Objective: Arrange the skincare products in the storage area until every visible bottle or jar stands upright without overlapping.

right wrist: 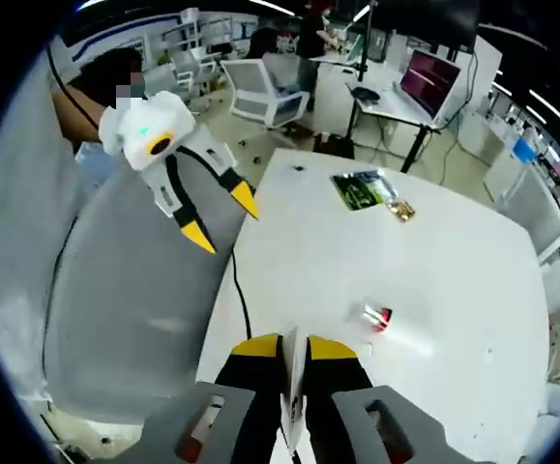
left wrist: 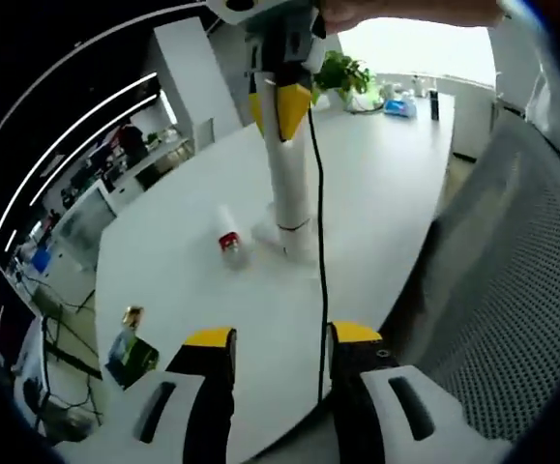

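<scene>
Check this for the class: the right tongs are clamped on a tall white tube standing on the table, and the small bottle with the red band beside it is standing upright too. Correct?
Not quite. The small bottle with the red band is lying on its side on the table, as the left gripper view shows. The rest holds: the right tongs are clamped on the tall white tube, which stands on the table.

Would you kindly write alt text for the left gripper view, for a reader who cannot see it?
The right gripper holds a tall white tube upright on a white table, beside a small clear bottle with a red band lying on its side. The left gripper is open in the foreground, above the table edge.
</scene>
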Available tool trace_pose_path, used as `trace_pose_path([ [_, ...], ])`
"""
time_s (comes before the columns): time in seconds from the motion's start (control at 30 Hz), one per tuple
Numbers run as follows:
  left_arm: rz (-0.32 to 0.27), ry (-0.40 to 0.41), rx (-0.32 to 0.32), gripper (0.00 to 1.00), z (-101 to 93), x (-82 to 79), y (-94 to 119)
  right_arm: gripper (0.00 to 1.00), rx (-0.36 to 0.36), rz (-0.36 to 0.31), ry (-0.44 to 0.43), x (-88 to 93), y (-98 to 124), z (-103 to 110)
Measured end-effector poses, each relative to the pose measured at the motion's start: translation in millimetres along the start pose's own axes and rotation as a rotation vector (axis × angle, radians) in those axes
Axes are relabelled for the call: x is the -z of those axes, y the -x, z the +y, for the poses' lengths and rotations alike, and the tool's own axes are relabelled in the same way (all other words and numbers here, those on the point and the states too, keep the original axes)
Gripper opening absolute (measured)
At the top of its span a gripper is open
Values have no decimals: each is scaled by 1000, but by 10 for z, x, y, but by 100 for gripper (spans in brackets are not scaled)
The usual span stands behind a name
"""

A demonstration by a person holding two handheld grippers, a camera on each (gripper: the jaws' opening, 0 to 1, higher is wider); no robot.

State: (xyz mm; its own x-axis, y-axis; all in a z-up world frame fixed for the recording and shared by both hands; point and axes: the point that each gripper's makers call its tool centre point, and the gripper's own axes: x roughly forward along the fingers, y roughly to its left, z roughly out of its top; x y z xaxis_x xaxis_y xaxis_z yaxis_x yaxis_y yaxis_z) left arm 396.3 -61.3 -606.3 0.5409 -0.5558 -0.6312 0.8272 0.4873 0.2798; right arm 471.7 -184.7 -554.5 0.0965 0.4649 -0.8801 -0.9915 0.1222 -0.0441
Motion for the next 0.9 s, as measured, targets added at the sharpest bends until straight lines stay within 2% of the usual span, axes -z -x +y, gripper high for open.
trace_pose_path([
  [0.13, 27, 27, -3, 33, 37, 75, -26, 0, 17, 38, -12, 72, -9, -301],
  [0.33, 23, 45, -26, 29, 103, 74, -12, 0, 58, 64, -41, 76, 50, -740],
  [0.37, 25, 45, -28, 29, 108, 83, -15, 0, 70, 71, -52, 90, 62, -870],
  [0.5, 26, 44, -31, 29, 120, 93, -14, 0, 92, 91, -43, 141, 102, -1086],
  [0.63, 27, 51, -33, 28, 129, 104, -16, 0, 98, 140, -45, 297, 98, -1318],
  [0.8, 29, 49, -30, 26, 121, 112, -17, 0, 99, 234, -38, 559, 84, -1537],
  [0.9, 32, 52, -28, 24, 120, 119, -19, 0, 85, 249, -34, 644, 67, -1641],
])
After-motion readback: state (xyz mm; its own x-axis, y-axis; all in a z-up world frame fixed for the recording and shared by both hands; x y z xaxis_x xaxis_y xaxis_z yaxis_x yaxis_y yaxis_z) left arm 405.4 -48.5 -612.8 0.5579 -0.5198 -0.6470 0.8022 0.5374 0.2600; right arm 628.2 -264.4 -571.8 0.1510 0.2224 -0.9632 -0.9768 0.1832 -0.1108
